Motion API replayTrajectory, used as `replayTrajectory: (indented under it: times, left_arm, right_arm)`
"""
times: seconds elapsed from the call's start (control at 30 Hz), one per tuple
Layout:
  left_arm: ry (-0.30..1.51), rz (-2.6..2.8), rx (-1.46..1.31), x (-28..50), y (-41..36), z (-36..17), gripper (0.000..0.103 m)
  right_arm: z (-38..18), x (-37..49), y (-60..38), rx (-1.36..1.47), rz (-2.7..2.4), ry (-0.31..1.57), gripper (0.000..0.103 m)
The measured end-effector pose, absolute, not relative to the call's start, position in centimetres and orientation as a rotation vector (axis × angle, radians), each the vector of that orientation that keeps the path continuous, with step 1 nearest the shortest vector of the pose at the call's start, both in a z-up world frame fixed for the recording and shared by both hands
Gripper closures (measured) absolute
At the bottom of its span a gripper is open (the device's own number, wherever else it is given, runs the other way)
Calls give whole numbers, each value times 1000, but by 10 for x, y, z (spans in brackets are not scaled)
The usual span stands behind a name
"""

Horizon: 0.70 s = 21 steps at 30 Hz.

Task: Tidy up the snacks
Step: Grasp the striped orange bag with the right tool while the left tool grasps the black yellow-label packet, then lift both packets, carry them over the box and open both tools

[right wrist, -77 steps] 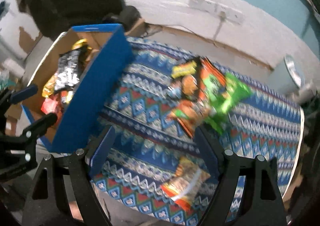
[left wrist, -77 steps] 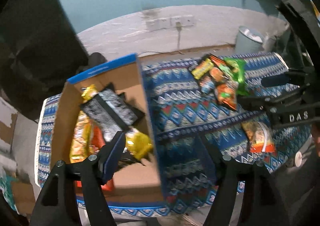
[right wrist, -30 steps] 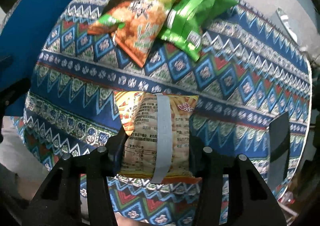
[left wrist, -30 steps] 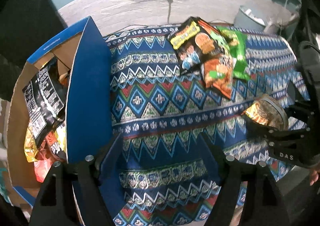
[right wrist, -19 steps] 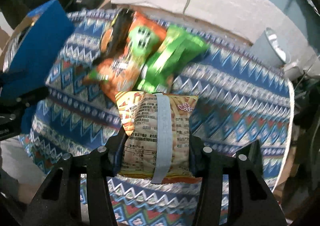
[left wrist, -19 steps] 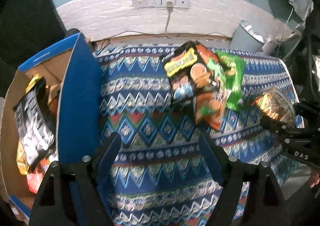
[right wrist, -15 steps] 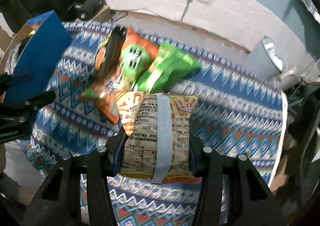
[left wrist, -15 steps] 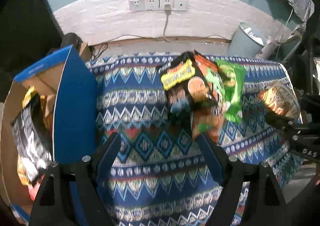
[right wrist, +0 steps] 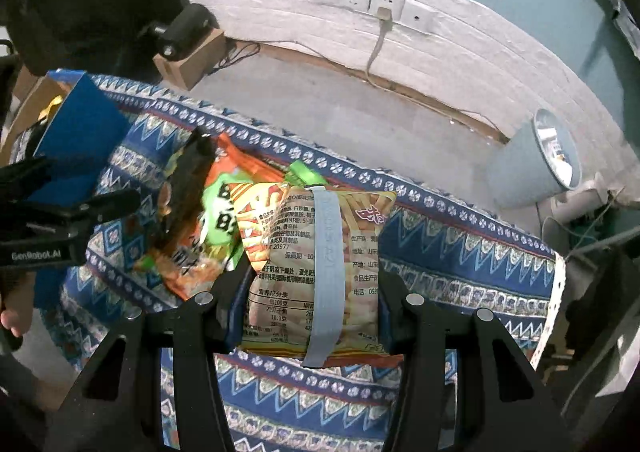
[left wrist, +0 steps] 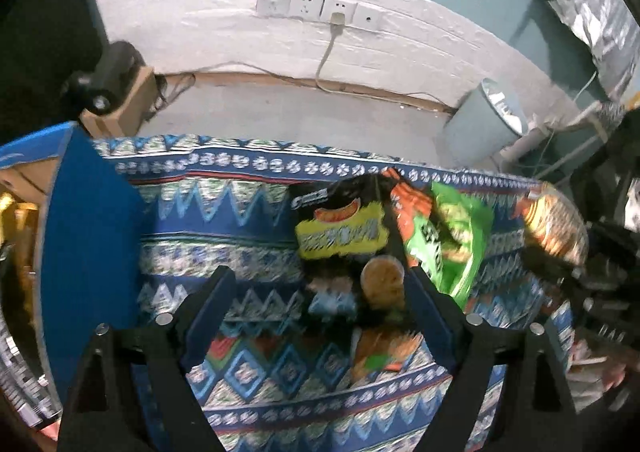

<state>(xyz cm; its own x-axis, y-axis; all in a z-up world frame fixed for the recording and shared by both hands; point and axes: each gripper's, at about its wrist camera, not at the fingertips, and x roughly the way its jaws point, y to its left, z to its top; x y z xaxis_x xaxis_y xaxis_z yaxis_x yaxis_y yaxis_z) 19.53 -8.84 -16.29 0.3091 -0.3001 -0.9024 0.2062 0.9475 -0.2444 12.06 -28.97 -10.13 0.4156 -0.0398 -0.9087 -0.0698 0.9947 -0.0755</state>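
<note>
My right gripper [right wrist: 310, 288] is shut on an orange snack bag [right wrist: 316, 272] and holds it above the patterned cloth; the bag also shows at the right of the left wrist view [left wrist: 554, 230]. My left gripper [left wrist: 320, 292] is open and empty, just above a black and yellow snack bag [left wrist: 340, 232]. That bag lies in a pile with an orange bag [left wrist: 404, 208] and a green bag [left wrist: 456, 240]. The pile also shows in the right wrist view [right wrist: 200, 220]. A blue cardboard box [left wrist: 84, 252] with several snacks inside stands at the left.
The blue patterned cloth [left wrist: 240, 220] covers the table. Behind it are a bare floor, a white wall with sockets [left wrist: 316, 6], a grey bin [left wrist: 484, 124] at the right and a small cardboard block [left wrist: 136, 100] at the left.
My right gripper has lifted the orange bag higher off the cloth. My left gripper has moved right, away from the box, and closer to the snack pile.
</note>
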Motion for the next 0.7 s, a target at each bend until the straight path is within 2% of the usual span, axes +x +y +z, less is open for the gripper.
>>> replayTrajectory:
  times: [0.63,0.67,0.7]
  left_arm:
    - [1274,-352,-296,225,-91,-210,15]
    - [1278,-359,-311,225,-89,-212,19]
    - [1281,-374,-329,225,-88,-213,28]
  right_arm:
    - [-123,137,-301,-31,57,1165,54]
    - [-123,138,-301,-29,57,1165,54]
    - [-124,138,-301,-26,56,1166,54]
